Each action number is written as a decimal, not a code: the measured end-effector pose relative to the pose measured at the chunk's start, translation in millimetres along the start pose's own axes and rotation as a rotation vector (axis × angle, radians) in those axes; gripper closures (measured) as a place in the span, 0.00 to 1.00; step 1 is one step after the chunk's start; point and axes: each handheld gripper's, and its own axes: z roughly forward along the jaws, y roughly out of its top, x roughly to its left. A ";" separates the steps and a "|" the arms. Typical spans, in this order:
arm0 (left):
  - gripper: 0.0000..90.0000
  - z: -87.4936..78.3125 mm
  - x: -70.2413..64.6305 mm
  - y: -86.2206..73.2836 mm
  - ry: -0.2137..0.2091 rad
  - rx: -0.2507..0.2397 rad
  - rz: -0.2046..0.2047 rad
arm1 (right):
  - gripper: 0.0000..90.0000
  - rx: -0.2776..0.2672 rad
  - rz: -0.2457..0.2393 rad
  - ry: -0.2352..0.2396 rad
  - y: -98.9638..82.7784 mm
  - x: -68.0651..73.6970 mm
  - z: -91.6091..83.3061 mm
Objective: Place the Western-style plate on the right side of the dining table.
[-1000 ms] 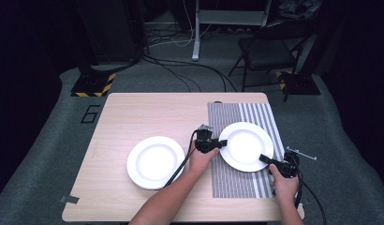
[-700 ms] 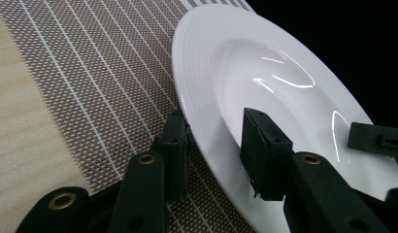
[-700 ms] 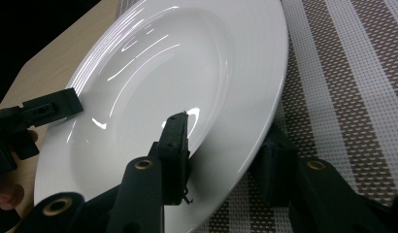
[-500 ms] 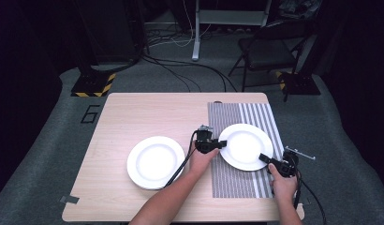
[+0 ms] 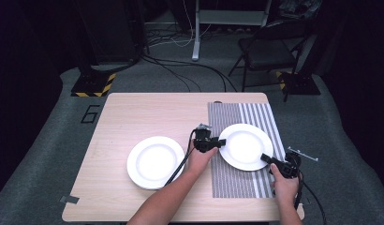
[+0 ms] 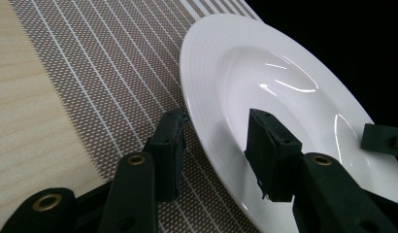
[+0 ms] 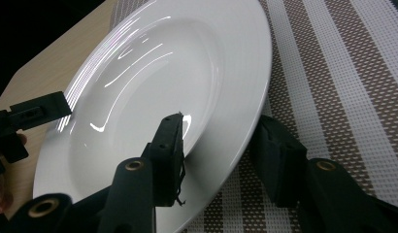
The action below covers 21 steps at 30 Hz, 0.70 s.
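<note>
My left gripper (image 5: 221, 143) and right gripper (image 5: 266, 157) straddle opposite rims of the white plate (image 5: 246, 146), jaws just opening, released. It sits on the striped placemat (image 5: 237, 180); a second plate (image 5: 155, 162) lies left on the wooden surface (image 5: 134, 117), a folding chair (image 5: 267, 51) beyond.

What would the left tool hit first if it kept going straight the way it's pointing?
Most likely the plate on the striped mat: the left tool has its jaws astride that plate's near rim, just opening, with gaps at both pads. Beyond it, across the plate, sits the right tool.
</note>
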 end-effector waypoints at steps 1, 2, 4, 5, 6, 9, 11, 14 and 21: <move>0.65 -0.6 0.6 0.1 0.004 0.000 0.005 | 0.62 -0.001 -0.015 0.000 -0.2 -0.5 -1.2; 0.65 -1.0 0.5 -0.2 0.003 -0.007 0.000 | 0.62 -0.005 -0.013 -0.001 0.1 0.6 -2.0; 0.65 -2.9 0.6 -0.4 0.004 -0.009 0.002 | 0.61 -0.013 -0.021 -0.009 0.4 1.5 -5.1; 0.65 -4.4 -0.2 -0.4 0.007 -0.005 0.004 | 0.61 -0.019 -0.028 -0.011 0.6 1.5 -6.6; 0.65 -5.2 -0.6 -0.5 0.006 -0.007 0.011 | 0.61 -0.024 -0.026 -0.015 0.6 1.7 -8.1; 0.65 -8.8 -1.7 -0.1 0.000 -0.008 0.009 | 0.61 -0.035 -0.015 -0.025 0.6 1.2 -11.0; 0.65 -12.2 -1.2 1.1 -0.004 -0.006 0.016 | 0.61 -0.045 -0.011 -0.032 0.7 1.3 -12.1; 0.65 -17.0 -2.1 3.6 -0.003 -0.022 0.010 | 0.61 -0.051 -0.012 -0.034 0.5 2.9 -12.7; 0.65 -30.5 0.4 7.1 0.009 -0.033 0.015 | 0.60 -0.067 -0.040 -0.040 2.3 11.3 -19.1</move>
